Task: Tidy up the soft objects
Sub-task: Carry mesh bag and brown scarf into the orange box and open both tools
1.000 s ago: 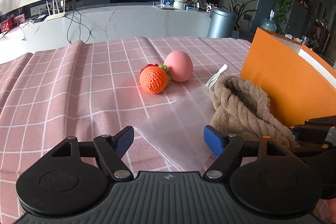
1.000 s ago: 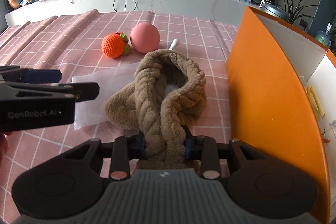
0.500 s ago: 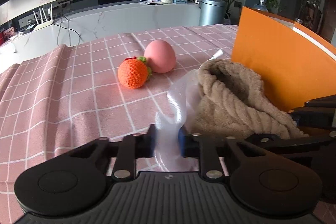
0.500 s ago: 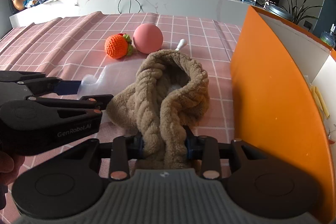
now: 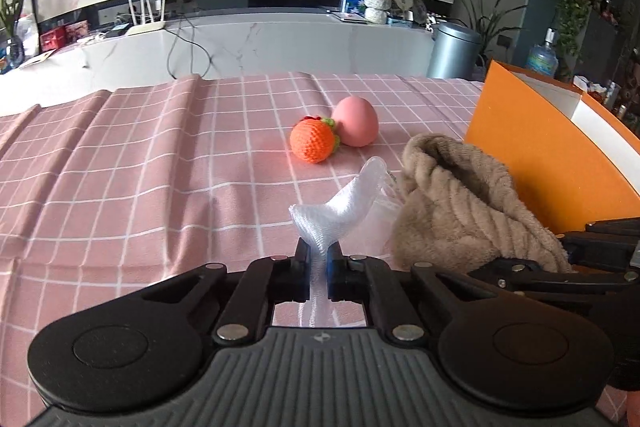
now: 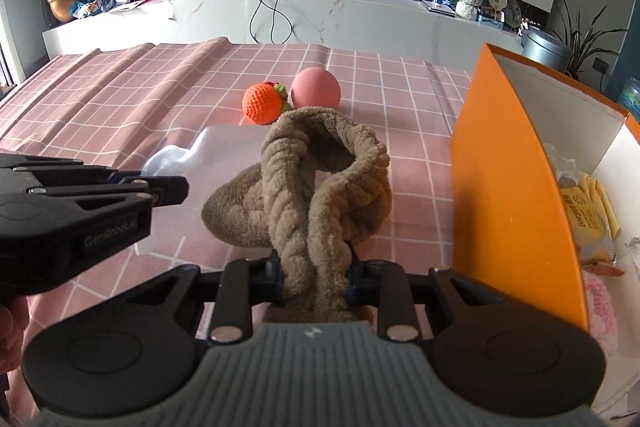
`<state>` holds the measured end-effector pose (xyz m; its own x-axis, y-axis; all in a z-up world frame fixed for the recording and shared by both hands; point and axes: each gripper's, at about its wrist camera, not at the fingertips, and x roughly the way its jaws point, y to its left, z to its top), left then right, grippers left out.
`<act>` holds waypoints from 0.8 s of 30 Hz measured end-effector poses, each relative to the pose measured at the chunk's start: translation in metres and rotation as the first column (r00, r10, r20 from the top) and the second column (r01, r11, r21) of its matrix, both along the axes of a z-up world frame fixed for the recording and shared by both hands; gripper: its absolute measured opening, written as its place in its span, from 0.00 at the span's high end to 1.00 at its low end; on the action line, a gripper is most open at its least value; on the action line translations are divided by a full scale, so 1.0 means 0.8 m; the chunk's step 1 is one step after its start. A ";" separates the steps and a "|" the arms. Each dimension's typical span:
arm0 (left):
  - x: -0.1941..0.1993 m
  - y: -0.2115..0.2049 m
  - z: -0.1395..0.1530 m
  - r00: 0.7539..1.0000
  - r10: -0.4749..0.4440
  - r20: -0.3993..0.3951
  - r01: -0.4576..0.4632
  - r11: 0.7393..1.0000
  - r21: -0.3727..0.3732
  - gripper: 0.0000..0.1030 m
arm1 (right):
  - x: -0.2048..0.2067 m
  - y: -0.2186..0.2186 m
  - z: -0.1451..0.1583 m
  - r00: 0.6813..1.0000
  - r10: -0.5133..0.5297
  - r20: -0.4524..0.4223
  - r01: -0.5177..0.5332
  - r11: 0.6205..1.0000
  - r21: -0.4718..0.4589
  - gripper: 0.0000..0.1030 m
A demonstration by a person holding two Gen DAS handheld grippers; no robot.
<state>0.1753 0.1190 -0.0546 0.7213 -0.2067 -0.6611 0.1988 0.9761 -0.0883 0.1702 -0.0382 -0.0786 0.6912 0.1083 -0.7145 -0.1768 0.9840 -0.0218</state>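
From the left wrist, my left gripper (image 5: 318, 267) is pinched tight on the white mesh bag (image 5: 340, 207), bunching its edge, I judge, to open it for the brown plush cloth (image 5: 452, 203) just to its right. From the right wrist, my right gripper (image 6: 316, 281), whose jaws have just closed further, clamps that cloth, with the orange box (image 6: 504, 187) to its right.

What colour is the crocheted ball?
Orange, with a bit of green; the crocheted ball shows best in the left wrist view.
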 end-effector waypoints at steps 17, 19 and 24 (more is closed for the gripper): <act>-0.113 0.018 0.096 0.973 0.180 0.148 -0.166 0.981 -0.100 0.93 | -0.093 -0.043 0.102 0.983 0.058 0.176 -0.079 0.991 0.112 0.76; -0.123 0.014 0.110 0.969 0.179 0.168 -0.161 0.981 -0.112 0.93 | -0.104 -0.054 0.115 0.979 0.056 0.197 -0.081 0.989 0.122 0.76; -0.136 -0.008 0.142 0.965 0.141 0.220 -0.111 0.984 -0.142 0.93 | -0.125 -0.088 0.142 0.970 0.019 0.243 -0.058 0.987 0.152 0.76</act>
